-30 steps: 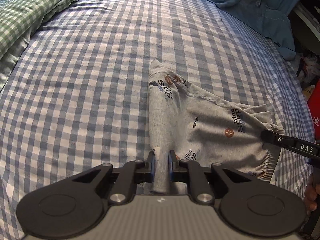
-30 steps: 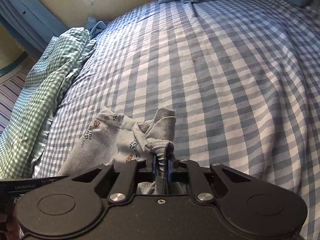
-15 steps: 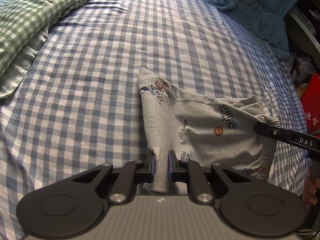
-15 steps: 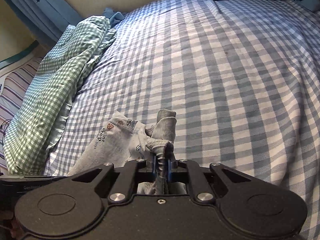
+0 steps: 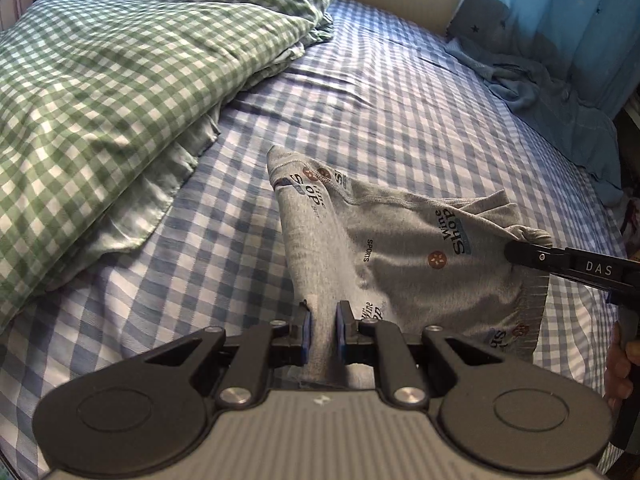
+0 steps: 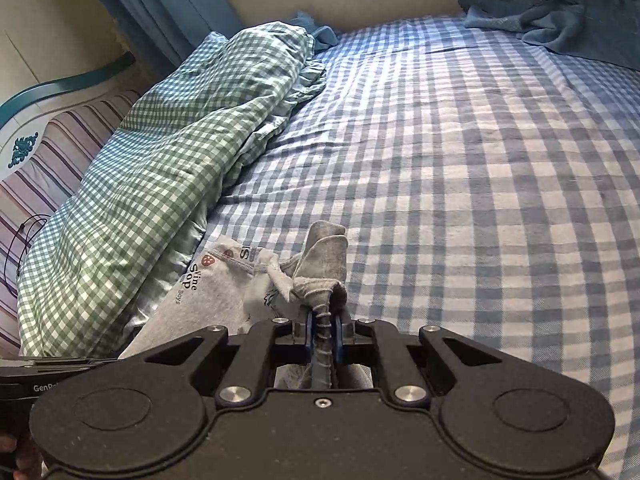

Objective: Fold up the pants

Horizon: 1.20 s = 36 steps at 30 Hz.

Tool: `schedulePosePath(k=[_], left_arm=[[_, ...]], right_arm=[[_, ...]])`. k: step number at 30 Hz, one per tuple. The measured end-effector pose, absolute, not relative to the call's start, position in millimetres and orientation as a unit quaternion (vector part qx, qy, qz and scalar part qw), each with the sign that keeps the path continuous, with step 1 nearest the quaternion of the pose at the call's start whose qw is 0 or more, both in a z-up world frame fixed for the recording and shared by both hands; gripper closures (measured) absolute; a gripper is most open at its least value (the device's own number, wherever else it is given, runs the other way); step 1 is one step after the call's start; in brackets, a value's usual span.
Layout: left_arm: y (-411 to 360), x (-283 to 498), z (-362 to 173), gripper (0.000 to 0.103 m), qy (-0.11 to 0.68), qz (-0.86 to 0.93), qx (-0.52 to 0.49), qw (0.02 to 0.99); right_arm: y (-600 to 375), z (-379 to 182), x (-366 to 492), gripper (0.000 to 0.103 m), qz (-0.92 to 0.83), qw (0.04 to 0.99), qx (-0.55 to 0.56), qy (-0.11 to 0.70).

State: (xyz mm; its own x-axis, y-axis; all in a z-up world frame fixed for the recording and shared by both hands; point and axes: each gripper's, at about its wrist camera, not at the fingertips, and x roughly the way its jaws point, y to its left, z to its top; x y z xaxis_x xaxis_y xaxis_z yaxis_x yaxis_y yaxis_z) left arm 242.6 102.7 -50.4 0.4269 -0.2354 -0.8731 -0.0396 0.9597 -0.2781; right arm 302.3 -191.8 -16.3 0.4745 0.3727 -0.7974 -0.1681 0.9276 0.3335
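Both views have swung toward the head of the bed over the last second: green check duvet now fills the upper left of my left view, and wall, window edge and blue curtain have come into my right one. Grip hasn't changed. My left gripper is clamped on a taut ridge of the grey pants; my right gripper is clamped on a bunched, gathered edge of them, seen from the left side as the black finger marked DAS at the fabric's right corner. Pants hang stretched between the two, far end lying on the blue-and-white check sheet, printed side up ("Wine Shop", "SPORTS"). Duvet is heaped along the sheet's left edge, just beside the pants. Crumpled blue blanket sits at the far right corner, well apart. Striped fabric and a teal-trimmed white board beyond the duvet in my right view.
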Motion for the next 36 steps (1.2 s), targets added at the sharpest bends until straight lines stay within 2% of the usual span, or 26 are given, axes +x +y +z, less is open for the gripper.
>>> schedulePosePath(k=[8,10,12,14,15,17,19,21,23,26,30,36], left_arm=[[128.5,231.1,-93.5,0.089,0.555,-0.040,-0.141,0.819],[130.4,225.2,-98.4,0.086,0.557,-0.034,-0.144,0.818],[131.0,220.2,-100.0,0.082,0.561,-0.019,-0.141,0.815],[131.2,213.1,-98.7,0.062,0.565,-0.001,-0.133,0.815],[131.3,209.0,-96.9,0.059,0.564,0.006,-0.130,0.815],[130.2,199.1,-90.2,0.045,0.562,0.016,-0.122,0.818],[127.2,187.2,-80.1,0.037,0.554,0.025,-0.111,0.825],[122.7,171.6,-67.1,0.026,0.538,0.035,-0.101,0.836],[117.3,154.2,-54.2,0.014,0.521,0.045,-0.095,0.847],[106.2,124.3,-34.9,0.004,0.496,0.059,-0.090,0.861],[91.8,78.9,-14.6,0.000,0.467,0.067,-0.091,0.877],[65.5,9.4,4.9,0.000,0.412,0.084,-0.068,0.905]], right_arm=[[-164.1,-54.9,319.1,0.091,0.141,0.828,0.058,0.540],[-167.3,-58.7,317.8,0.088,0.133,0.827,0.050,0.545],[-172.3,-59.8,315.4,0.081,0.125,0.828,0.038,0.546],[-177.2,-58.0,310.3,0.074,0.119,0.833,0.018,0.540],[-179.3,-56.0,307.1,0.066,0.115,0.836,0.008,0.537],[-184.8,-50.5,298.2,0.057,0.107,0.842,-0.007,0.529],[-191.9,-41.3,284.9,0.050,0.107,0.850,-0.009,0.516],[-198.6,-29.1,265.1,0.036,0.114,0.861,-0.010,0.496],[-203.1,-16.1,242.3,0.028,0.121,0.872,-0.011,0.475],[-208.3,2.2,204.3,0.018,0.131,0.886,-0.006,0.445],[-212.5,27.1,147.2,0.005,0.147,0.901,0.003,0.408],[-220.2,50.5,75.4,0.001,0.162,0.911,0.009,0.379]])
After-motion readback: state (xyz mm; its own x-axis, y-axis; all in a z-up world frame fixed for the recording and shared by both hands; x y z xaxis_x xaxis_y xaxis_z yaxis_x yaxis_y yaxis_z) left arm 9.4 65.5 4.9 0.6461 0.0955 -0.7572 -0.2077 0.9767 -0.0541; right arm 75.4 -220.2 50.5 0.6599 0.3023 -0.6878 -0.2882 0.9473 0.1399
